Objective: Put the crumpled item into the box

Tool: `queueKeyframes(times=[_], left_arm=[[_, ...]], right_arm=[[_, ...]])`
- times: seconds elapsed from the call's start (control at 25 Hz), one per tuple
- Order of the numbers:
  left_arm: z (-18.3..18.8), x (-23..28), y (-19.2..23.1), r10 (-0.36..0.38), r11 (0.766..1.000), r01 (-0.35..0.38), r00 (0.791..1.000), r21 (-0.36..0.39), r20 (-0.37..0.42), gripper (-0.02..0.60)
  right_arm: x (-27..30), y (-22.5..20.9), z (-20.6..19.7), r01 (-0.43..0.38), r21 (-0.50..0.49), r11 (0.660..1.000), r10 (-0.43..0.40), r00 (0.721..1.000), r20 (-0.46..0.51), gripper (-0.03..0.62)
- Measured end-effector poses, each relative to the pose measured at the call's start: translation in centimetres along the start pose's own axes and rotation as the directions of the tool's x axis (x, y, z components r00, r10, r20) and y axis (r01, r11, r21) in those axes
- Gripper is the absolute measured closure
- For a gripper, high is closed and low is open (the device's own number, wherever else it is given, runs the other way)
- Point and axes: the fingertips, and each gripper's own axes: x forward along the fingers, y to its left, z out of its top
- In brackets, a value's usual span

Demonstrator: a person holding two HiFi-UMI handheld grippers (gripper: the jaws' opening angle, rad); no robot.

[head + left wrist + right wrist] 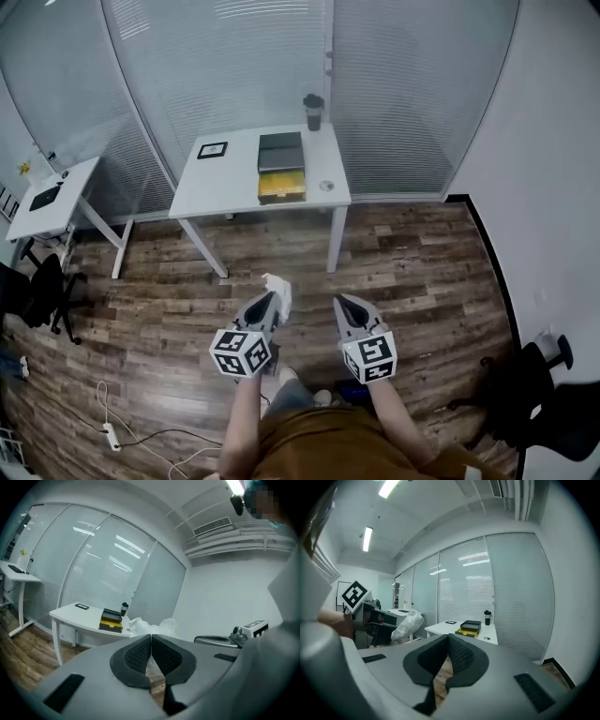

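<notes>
Wood-plank floor (422, 272) and blind-covered glass walls enclose an office, seen from the head view. Item one: white table (234, 183) against the glass, well apart from both grippers. On it sits a yellow box (282, 187) with a black tray or lid (281, 151) touching its far side; also a dark tumbler (313, 112) at the back edge, a small black-framed flat object (213, 149) and a small round object (326, 186). Item two: second white desk (56, 195) at far left, with a black chair (42, 291) near it. Item three: power strip (111, 435) with cable, on the floor. Item four: left gripper (272, 298), jaws pressed together on a white crumpled item (277, 287), which bunches out past the tips, held in the air over the floor and nowhere near the box. Item five: right gripper (345, 305), just beside the left, jaws closed tip to tip with nothing between them; only floor shows through the gap lower down.
</notes>
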Motion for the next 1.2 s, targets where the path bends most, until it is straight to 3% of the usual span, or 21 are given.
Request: queueKeyframes(times=[0.36, 0.48, 0.68, 0.88, 1.2], left_arm=[[0.2, 0.6, 0.5, 0.005, 1.0, -0.005, 1.0, -0.005, 0.006, 0.554], [0.7, 1.6, 0.9, -0.017, 1.0, 0.017, 1.0, -0.023, 0.023, 0.554], [0.7, 3.9, 2.7, 0.004, 0.999, -0.004, 1.0, -0.032, 0.015, 0.554], [1.0, 8.5, 5.7, 0.002, 1.0, -0.002, 1.0, -0.008, -0.009, 0.554], [5.1, 19.1, 13.8, -0.026, 0.999, 0.024, 0.999, -0.046, -0.038, 0.554]], right_arm=[[0.2, -1.4, -0.3, 0.022, 0.027, 0.999, -0.022, 1.0, 0.0, 0.582], [1.2, -2.2, -0.5, 0.028, 0.024, 0.999, -0.028, 1.0, -0.005, 0.582], [3.8, -3.3, -0.8, 0.014, 0.014, 1.0, -0.014, 1.0, -0.015, 0.582], [8.7, -5.6, -1.6, 0.012, 0.021, 1.0, -0.011, 0.999, -0.045, 0.582], [20.8, -11.3, -0.8, 0.043, 0.03, 0.999, -0.04, 0.995, -0.093, 0.582]])
